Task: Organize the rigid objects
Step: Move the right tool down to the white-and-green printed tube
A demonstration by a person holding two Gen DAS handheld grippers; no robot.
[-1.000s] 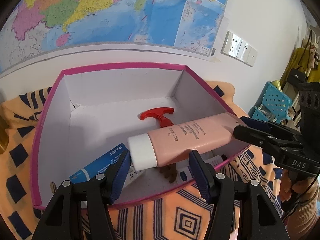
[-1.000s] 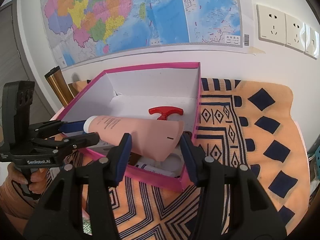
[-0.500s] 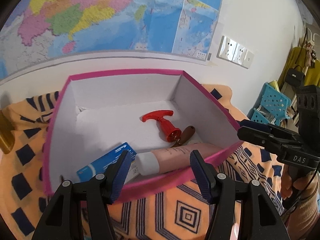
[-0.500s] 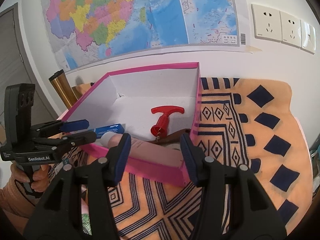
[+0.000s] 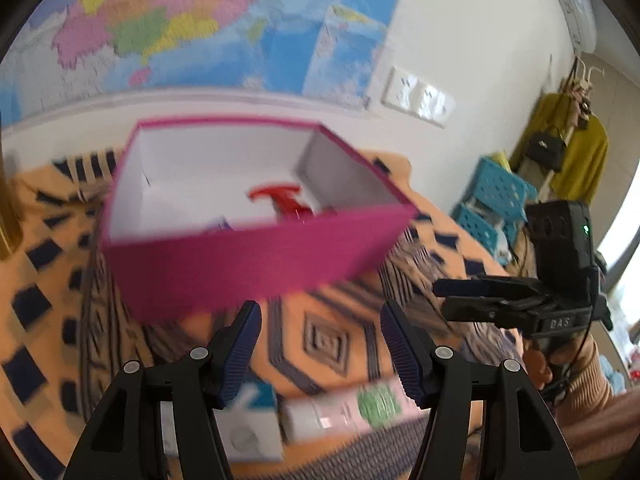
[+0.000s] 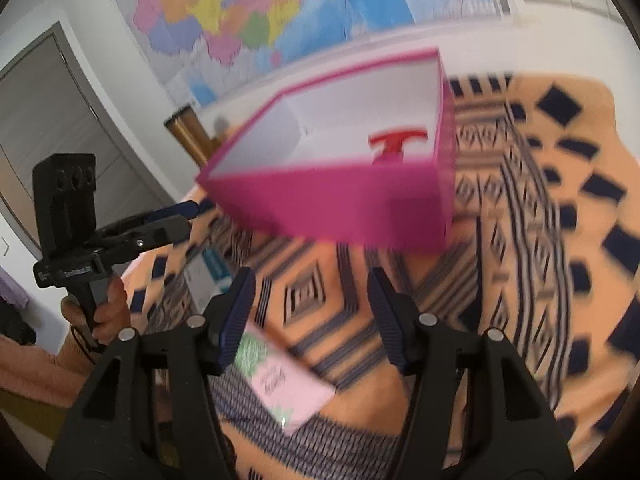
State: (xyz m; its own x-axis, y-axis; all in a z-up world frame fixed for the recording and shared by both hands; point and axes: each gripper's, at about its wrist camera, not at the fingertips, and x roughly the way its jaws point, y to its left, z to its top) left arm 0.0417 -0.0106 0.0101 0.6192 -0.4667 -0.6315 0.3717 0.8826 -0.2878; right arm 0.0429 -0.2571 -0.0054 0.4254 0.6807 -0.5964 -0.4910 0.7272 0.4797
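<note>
A pink box (image 5: 256, 264) with a white inside stands on the orange patterned cloth (image 5: 332, 336); it also shows in the right wrist view (image 6: 344, 212). A red T-handled tool (image 5: 280, 196) lies inside it, also seen from the right (image 6: 396, 140). My left gripper (image 5: 320, 344) is open and empty, in front of the box. My right gripper (image 6: 312, 312) is open and empty, also in front of it. A pink tube with a green label (image 5: 352, 408) lies on the cloth near my grippers (image 6: 280, 380). Both views are blurred.
A white and teal carton (image 5: 248, 428) lies beside the pink tube. A map (image 5: 200, 24) hangs on the wall behind. Blue crates (image 5: 496, 200) stand at the right. A gold cylinder (image 6: 188, 136) stands left of the box.
Both grippers have pulled back and down from the box, leaving the salmon tube inside, now hidden by its near wall. The pink tube and carton on the cloth have come into view.
</note>
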